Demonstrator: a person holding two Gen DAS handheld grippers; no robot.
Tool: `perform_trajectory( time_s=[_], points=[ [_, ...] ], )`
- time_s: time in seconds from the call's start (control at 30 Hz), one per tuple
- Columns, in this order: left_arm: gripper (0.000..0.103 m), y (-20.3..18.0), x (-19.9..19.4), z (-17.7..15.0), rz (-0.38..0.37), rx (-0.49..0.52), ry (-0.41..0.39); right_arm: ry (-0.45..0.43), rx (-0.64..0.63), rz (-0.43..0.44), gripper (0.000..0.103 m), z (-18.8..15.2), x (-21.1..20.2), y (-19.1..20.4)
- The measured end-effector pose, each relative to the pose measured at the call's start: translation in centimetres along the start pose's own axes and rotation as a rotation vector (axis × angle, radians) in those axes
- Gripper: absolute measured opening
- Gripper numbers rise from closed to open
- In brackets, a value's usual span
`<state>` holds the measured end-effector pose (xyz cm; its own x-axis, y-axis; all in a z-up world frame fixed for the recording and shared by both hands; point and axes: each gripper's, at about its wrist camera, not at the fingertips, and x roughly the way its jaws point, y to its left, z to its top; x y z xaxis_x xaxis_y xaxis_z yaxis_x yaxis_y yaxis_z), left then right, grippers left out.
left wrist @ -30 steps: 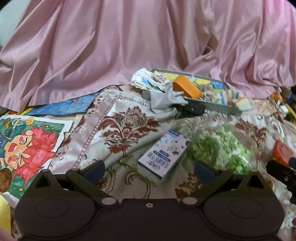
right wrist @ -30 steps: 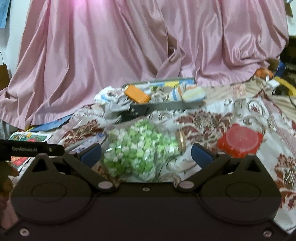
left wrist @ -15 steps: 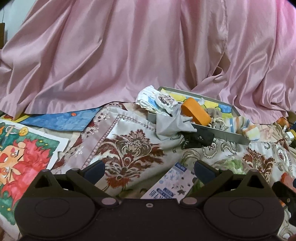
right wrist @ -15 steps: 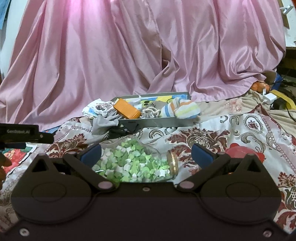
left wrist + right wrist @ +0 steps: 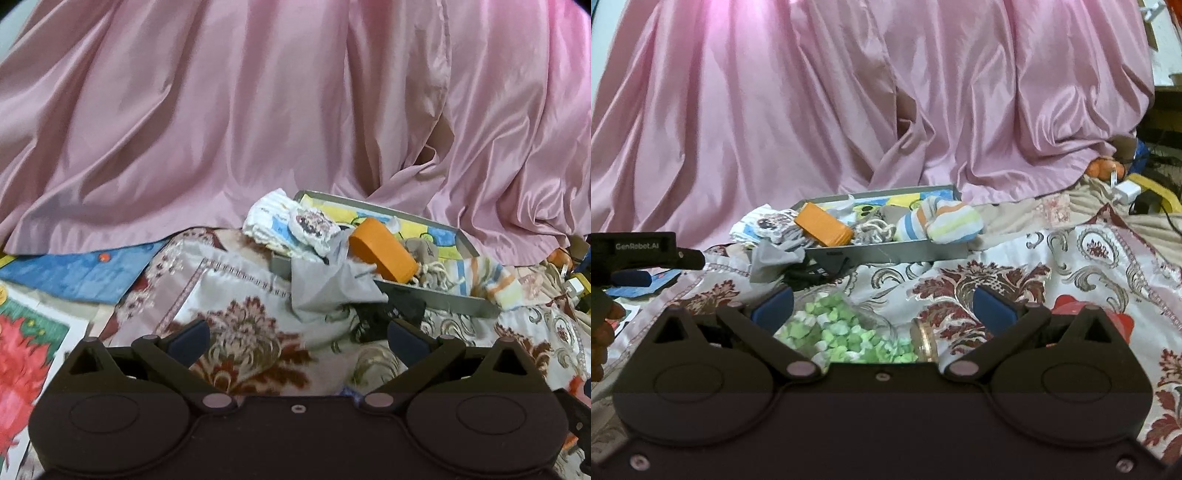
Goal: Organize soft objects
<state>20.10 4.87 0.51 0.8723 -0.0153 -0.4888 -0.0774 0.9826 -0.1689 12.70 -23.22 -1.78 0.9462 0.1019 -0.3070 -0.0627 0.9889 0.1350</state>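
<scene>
Pink drape behind patterned bedspread (image 5: 1071, 258). Grey tray (image 5: 886, 254) of soft items ahead; grey cloth (image 5: 328, 291) spills over its near-left edge, closer to left gripper (image 5: 297, 334). Both grippers spread wide, empty; right gripper (image 5: 884, 304) straddles jar (image 5: 849, 332)

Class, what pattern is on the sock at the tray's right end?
Pastel stripes on the sock: blue, orange, yellow, white; clearest in the right wrist view.

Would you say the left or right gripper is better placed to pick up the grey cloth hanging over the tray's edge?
Left, probably: the grey cloth lies centred ahead of the open left gripper.
</scene>
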Motion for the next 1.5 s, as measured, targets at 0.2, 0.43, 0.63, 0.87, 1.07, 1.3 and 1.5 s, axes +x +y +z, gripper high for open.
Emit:
perform_trajectory(
  time_s=[0.2,0.43,0.63,0.87,1.07,1.3,1.5],
  points=[
    [0.102,0.8,3.7,0.7,-0.049,0.008,0.015,0.027,0.056,-0.009,0.103,-0.3,2.3,-0.8],
    [0.102,1.6,7.6,1.5,-0.126,-0.017,0.049,0.067,0.043,-0.007,0.103,1.1,5.4,-1.3],
    [0.102,2.1,10.4,2.2,-0.188,-0.060,0.068,0.101,-0.025,0.031,0.103,2.8,7.9,-0.4],
    [0.102,2.8,13.0,2.9,-0.247,-0.079,0.110,0.157,-0.145,0.085,0.103,5.2,10.8,2.5],
    [0.102,4.0,14.4,3.3,-0.293,-0.138,0.162,0.286,-0.276,0.135,0.103,6.7,15.3,6.2],
    [0.102,4.1,15.6,3.1,-0.325,-0.143,0.212,0.419,-0.422,0.188,0.103,7.3,20.4,9.4],
    [0.099,4.9,16.2,3.2,-0.346,-0.185,0.222,0.499,-0.487,0.228,0.102,6.8,23.4,11.6]
  ],
)
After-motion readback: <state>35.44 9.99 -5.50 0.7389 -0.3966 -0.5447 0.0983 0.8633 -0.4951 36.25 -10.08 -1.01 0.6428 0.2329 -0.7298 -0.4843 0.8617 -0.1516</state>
